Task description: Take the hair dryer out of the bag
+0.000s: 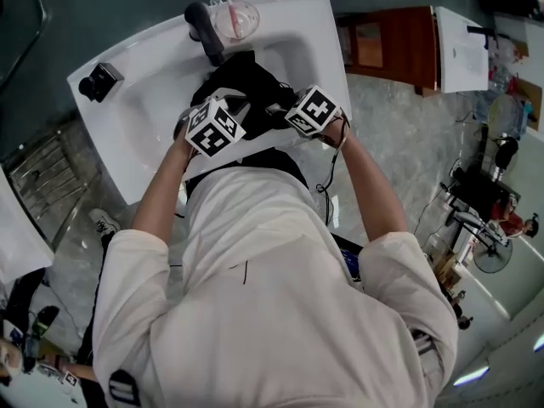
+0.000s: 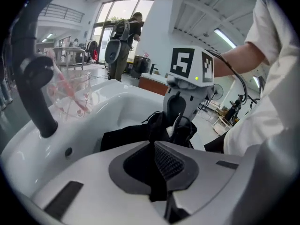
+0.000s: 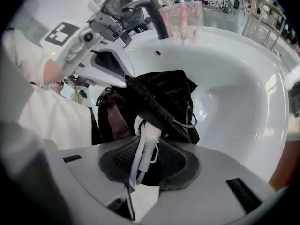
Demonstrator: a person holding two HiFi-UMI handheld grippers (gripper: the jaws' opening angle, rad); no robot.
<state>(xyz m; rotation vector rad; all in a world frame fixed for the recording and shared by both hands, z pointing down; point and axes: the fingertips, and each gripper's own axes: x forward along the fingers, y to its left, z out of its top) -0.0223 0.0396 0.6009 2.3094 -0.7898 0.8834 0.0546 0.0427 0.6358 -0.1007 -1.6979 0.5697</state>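
a white plastic hair dryer [image 3: 147,142] probably handles as a stiff, smooth, fairly light shell. it may slide in a loose grip, and its thin white cord [image 3: 136,165] is limp and likely to catch on the fabric. only its tail end shows: a ribbed white collar where the cord leaves the handle. that collar looks like the firm place to take hold. pulling on the bare cord would risk strain.

the rest of the hair dryer is still inside a soft black fabric drawstring bag [image 3: 164,95], so its shape and size cannot be seen. the bag lies slumped in the bowl of a white ceramic sink [image 1: 319,53], with its mouth turned toward the person leaning over it.

the right gripper [image 3: 150,161] points steeply down at the bag mouth. its jaws are drawn in narrow around the ribbed collar and a loop of cord, and the pads seem to press on them.

the left gripper [image 2: 157,172] is clamped nearly closed on a fold of the black bag, pinning it at the near side.

behind the bag stand a black tap [image 1: 204,32] and a clear cup [image 1: 236,19] holding a pink toothbrush.
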